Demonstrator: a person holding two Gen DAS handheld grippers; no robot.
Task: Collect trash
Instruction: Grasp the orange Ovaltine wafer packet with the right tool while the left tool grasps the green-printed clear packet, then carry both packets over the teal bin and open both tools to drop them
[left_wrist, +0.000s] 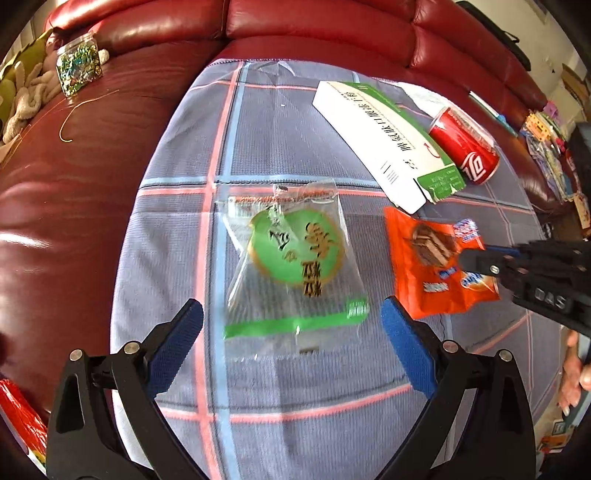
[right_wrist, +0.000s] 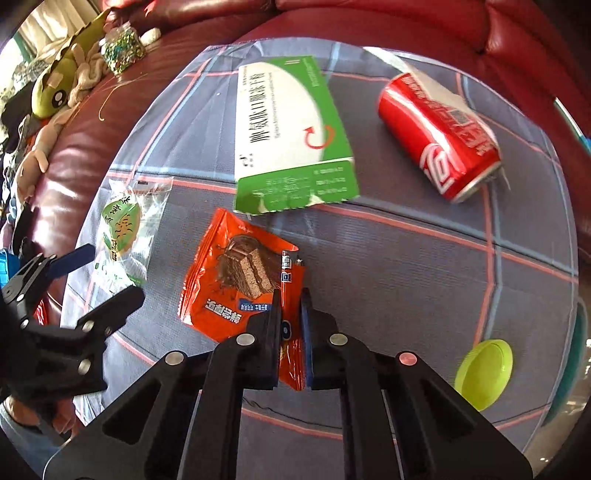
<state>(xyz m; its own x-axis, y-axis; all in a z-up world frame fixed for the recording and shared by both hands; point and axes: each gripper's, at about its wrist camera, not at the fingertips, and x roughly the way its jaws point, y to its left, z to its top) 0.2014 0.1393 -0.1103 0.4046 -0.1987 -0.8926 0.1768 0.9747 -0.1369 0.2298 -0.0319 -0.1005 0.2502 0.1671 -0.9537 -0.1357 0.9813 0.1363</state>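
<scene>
— Right gripper (right_wrist: 291, 306), what has it got?
— Its jaws pinch the orange snack wrapper (right_wrist: 236, 273) by one edge, on the checked cloth (right_wrist: 406, 258).
— And the left gripper (left_wrist: 291, 314)?
— Spread wide, hovering over the clear green-label packet (left_wrist: 291, 258), touching nothing.

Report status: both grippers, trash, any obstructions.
Right gripper shut on orange snack wrapper. Left gripper open over clear green-label wrapper. Red can, green-white box still down. Nothing blocking.
</scene>
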